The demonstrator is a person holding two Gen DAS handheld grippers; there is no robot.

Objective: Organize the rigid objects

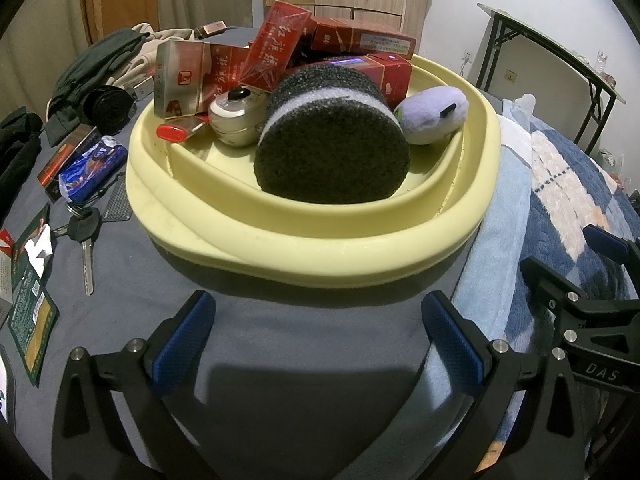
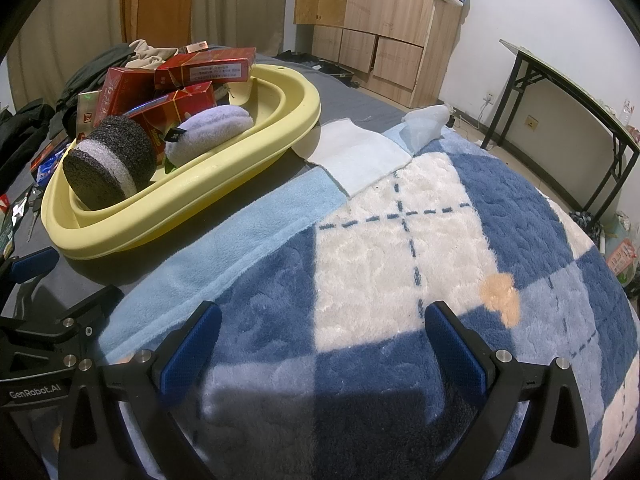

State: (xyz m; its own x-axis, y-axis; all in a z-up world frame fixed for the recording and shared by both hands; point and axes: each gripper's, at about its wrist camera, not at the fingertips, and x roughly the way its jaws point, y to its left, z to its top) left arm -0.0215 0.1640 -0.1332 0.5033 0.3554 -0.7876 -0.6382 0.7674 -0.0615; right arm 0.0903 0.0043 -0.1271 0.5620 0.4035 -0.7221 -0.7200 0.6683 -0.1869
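A pale yellow basin (image 1: 304, 248) (image 2: 224, 184) sits on the bed. It holds several red cartons (image 1: 272, 56) (image 2: 208, 66), a black-and-white plush cylinder (image 1: 332, 140) (image 2: 112, 160), a lilac plush macaron (image 1: 434, 114) (image 2: 216, 128), a silver round case (image 1: 236, 116) and a red lighter (image 1: 176, 131). My left gripper (image 1: 320, 336) is open and empty over the grey sheet just in front of the basin. My right gripper (image 2: 322, 340) is open and empty over the blue-and-white blanket (image 2: 420, 248), to the right of the basin. The right gripper's fingers (image 1: 608, 240) show at the left view's right edge.
Left of the basin lie keys (image 1: 82, 236), a blue snack packet (image 1: 92, 168), a dark red box (image 1: 68, 156), green packets (image 1: 32, 320), a black round object (image 1: 106, 108) and dark clothes (image 1: 104, 60). A folding table (image 2: 576, 96) and wooden cabinets (image 2: 384, 8) stand beyond the bed.
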